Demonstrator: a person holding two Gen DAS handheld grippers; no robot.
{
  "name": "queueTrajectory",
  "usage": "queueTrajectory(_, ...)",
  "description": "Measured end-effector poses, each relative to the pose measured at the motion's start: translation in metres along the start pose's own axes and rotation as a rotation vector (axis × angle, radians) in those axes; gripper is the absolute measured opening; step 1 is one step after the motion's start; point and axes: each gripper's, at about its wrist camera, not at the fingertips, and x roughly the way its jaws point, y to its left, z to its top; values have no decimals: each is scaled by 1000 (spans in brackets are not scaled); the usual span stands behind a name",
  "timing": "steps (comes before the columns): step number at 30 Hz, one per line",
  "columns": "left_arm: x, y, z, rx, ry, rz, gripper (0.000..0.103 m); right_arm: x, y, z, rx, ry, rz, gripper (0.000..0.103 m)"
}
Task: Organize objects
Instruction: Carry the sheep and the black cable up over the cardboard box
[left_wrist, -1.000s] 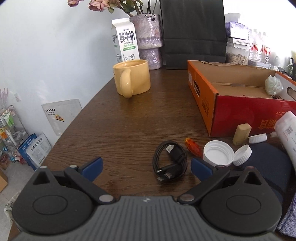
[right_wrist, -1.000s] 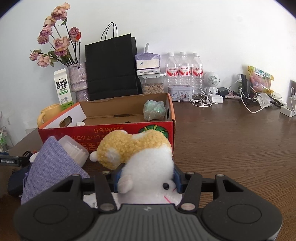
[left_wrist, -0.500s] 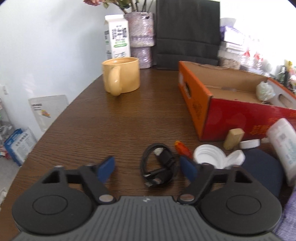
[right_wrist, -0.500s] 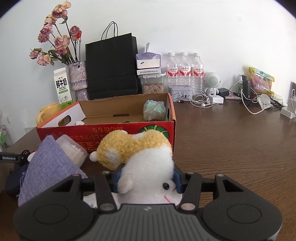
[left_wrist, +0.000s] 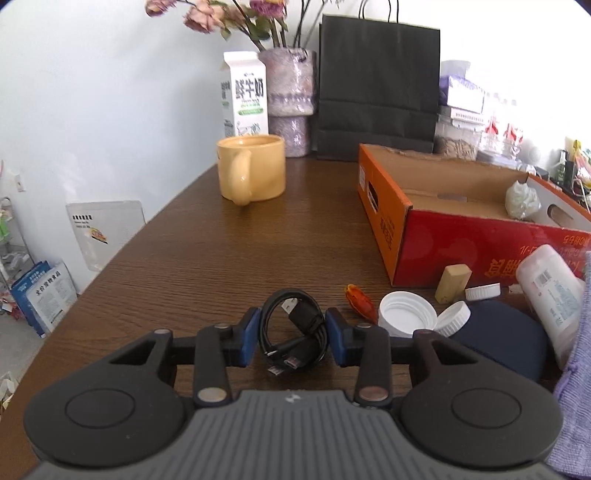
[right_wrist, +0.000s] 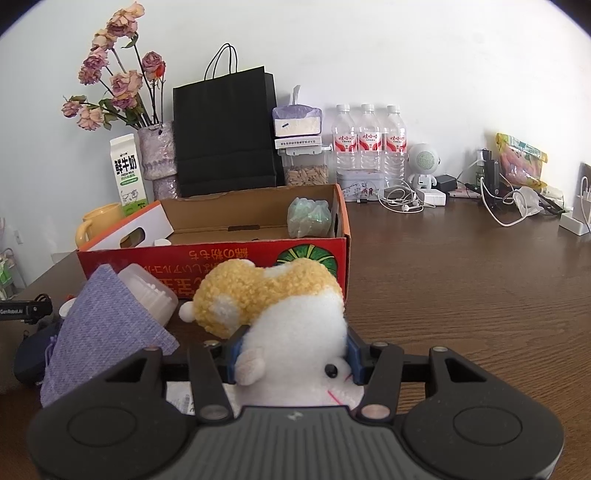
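A coiled black USB cable (left_wrist: 293, 328) lies on the wooden table. My left gripper (left_wrist: 291, 334) has its blue pads closed against both sides of the coil. My right gripper (right_wrist: 293, 354) is shut on a white and yellow plush toy (right_wrist: 280, 314), held in front of the red cardboard box (right_wrist: 221, 258). The box (left_wrist: 461, 240) stands open and holds a wrapped greenish bundle (right_wrist: 308, 221).
Beside the cable lie an orange wrapper (left_wrist: 360, 301), white lids (left_wrist: 406, 317), a cork-like block (left_wrist: 452, 282), a dark pouch (left_wrist: 506, 339), a white bottle (left_wrist: 550, 295) and a purple cloth (right_wrist: 103, 328). A yellow mug (left_wrist: 253, 171), milk carton (left_wrist: 245, 99), vase and black bag (right_wrist: 225, 133) stand behind.
My left gripper has moved forward over the cable and its fingers have closed in on the coil. The right gripper still holds the plush toy in the same place.
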Motion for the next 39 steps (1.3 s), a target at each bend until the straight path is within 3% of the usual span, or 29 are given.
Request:
queueTrajectory(10, -46, -12, 2, -27, -87, -42, 39, -16, -1, 2, -19, -28, 13, 50)
queueTrajectory(20, -88, -49, 8, -29, -142, -103, 39, -33, 3, 5, -31, -62, 61, 50)
queueTrajectory(39, -80, -129, 43, 30, -187, -200, 39, -17, 16, 43, -91, -105, 148, 50)
